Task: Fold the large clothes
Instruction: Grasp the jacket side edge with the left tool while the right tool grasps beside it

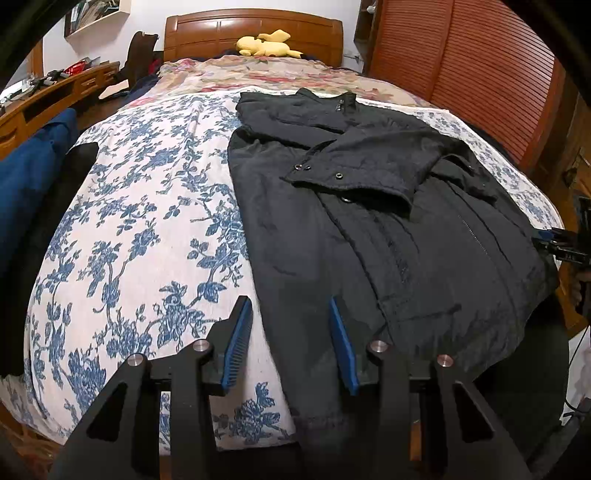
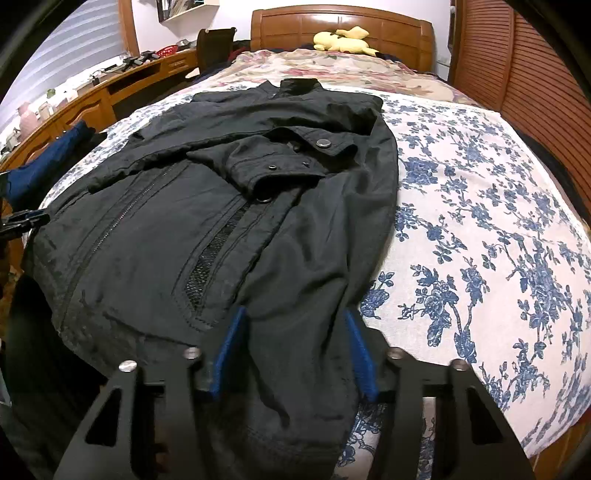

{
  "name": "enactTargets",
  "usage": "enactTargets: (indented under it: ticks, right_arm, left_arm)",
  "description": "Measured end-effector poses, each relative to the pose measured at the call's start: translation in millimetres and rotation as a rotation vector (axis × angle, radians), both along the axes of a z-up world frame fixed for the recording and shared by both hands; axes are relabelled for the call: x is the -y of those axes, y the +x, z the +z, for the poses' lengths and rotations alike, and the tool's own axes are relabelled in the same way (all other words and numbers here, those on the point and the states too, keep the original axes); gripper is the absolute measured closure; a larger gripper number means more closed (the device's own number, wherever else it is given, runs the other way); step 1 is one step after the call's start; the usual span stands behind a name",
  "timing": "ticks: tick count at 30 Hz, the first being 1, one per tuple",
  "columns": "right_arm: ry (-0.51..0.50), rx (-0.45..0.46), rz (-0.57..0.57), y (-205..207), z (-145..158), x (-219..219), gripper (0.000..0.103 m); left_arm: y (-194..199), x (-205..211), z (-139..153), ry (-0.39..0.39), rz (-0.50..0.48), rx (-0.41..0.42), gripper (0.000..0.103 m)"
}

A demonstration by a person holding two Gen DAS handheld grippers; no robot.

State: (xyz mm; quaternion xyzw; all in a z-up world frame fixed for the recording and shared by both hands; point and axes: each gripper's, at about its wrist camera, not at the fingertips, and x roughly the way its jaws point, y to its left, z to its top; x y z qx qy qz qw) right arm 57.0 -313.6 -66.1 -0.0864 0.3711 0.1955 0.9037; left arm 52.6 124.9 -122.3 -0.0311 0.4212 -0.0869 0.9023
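A large black jacket (image 1: pixel 369 206) lies flat on the bed, collar toward the headboard, with both sleeves folded across its chest. It also shows in the right wrist view (image 2: pixel 207 206). My left gripper (image 1: pixel 291 314) is open, hovering over the jacket's lower left hem edge. My right gripper (image 2: pixel 295 325) is open above the jacket's lower right hem, with cloth between the fingers' lines but not pinched. The other gripper shows at each view's edge, in the left wrist view (image 1: pixel 565 243) and in the right wrist view (image 2: pixel 22 221).
The bed has a blue-floral sheet (image 1: pixel 147 221) and a flowered quilt (image 1: pixel 258 74) near the wooden headboard (image 1: pixel 255 33). A yellow plush toy (image 1: pixel 266 44) lies there. A desk (image 1: pixel 55 96) stands left, a louvred wardrobe (image 1: pixel 461 74) right. Blue cloth (image 1: pixel 33 166) hangs at left.
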Motion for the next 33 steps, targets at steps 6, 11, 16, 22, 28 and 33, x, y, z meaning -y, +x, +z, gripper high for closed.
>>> enactTargets:
  ticks: [6,11,16,22,28,33]
  right_arm:
    - [0.016,0.016,-0.003,1.4,3.0,-5.5,0.084]
    - [0.052,0.041,0.019,3.6,8.3,-5.6,0.094]
    - [0.156,0.118,0.007,0.5,25.2,1.5,0.097]
    - [0.248,0.222,0.008,-7.7,60.2,11.7,0.098]
    - [0.273,0.273,0.017,-22.7,82.5,33.1,0.099]
    - [0.294,0.316,0.025,-44.6,90.5,53.9,0.099]
  left_arm:
    - [-2.0,2.8,1.2,-0.025,-0.009,0.004,0.075]
    - [-3.2,9.1,14.5,-0.021,-0.018,0.035,0.098]
    - [-4.8,19.1,47.1,-0.024,-0.022,0.126,0.099]
    - [1.4,33.3,94.4,-0.011,-0.049,0.217,0.099]
    - [0.8,45.6,133.8,-0.008,-0.058,0.289,0.100]
    - [-11.7,59.7,157.1,-0.010,-0.085,0.331,0.100]
